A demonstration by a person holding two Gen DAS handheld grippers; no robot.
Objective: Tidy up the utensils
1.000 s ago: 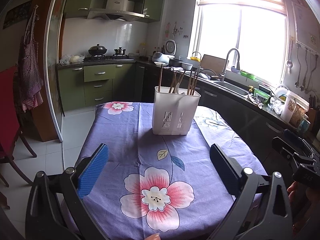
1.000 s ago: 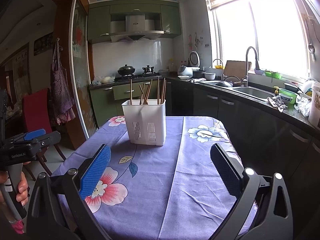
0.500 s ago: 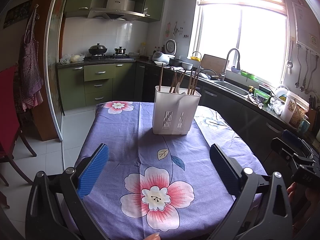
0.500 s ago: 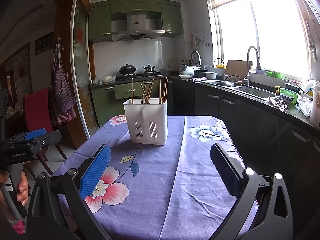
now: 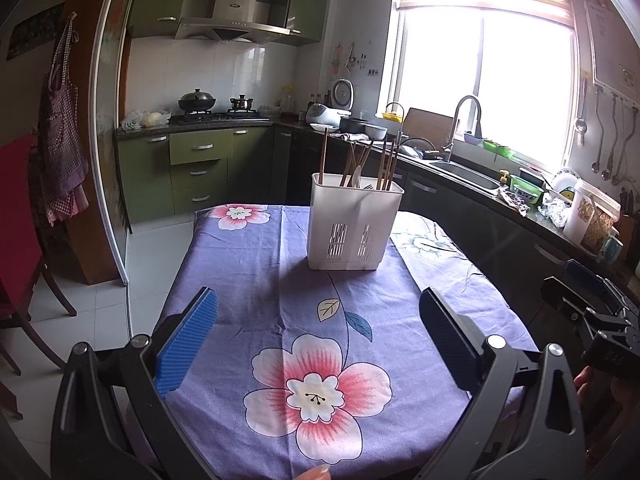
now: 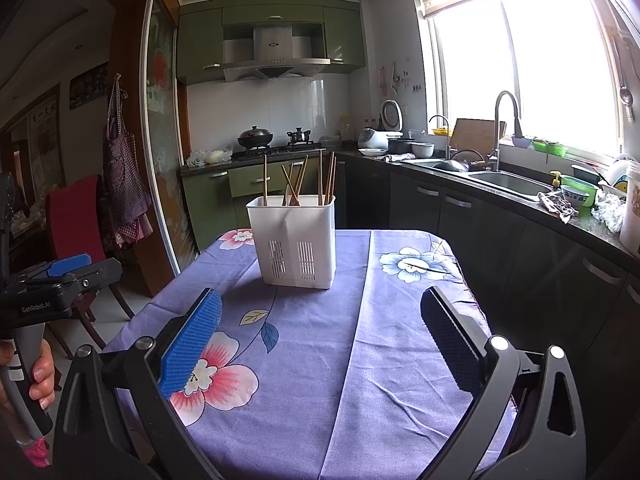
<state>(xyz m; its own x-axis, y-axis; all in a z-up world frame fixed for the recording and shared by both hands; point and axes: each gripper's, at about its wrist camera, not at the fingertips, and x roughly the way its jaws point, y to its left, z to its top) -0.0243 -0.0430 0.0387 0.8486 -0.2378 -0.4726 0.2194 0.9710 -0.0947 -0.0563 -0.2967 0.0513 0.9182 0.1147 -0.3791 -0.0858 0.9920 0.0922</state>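
Observation:
A white slotted utensil holder (image 5: 354, 226) stands upright near the far end of the table and shows in the right wrist view too (image 6: 294, 240). Several wooden chopsticks (image 5: 362, 160) and a white spoon stand in it; the chopsticks also show in the right wrist view (image 6: 296, 182). My left gripper (image 5: 318, 328) is open and empty above the near part of the table. My right gripper (image 6: 320, 328) is open and empty, to the right of the left one. Both are well short of the holder.
The table carries a purple flowered cloth (image 5: 256, 264). A red chair (image 5: 18, 216) stands at the left. A dark counter with a sink (image 6: 504, 180) runs along the right, close to the table's edge. The stove (image 5: 216, 114) is at the back.
The right wrist view has shifted slightly so the holder sits a little further right in it. The left gripper has barely moved. Both stay open.

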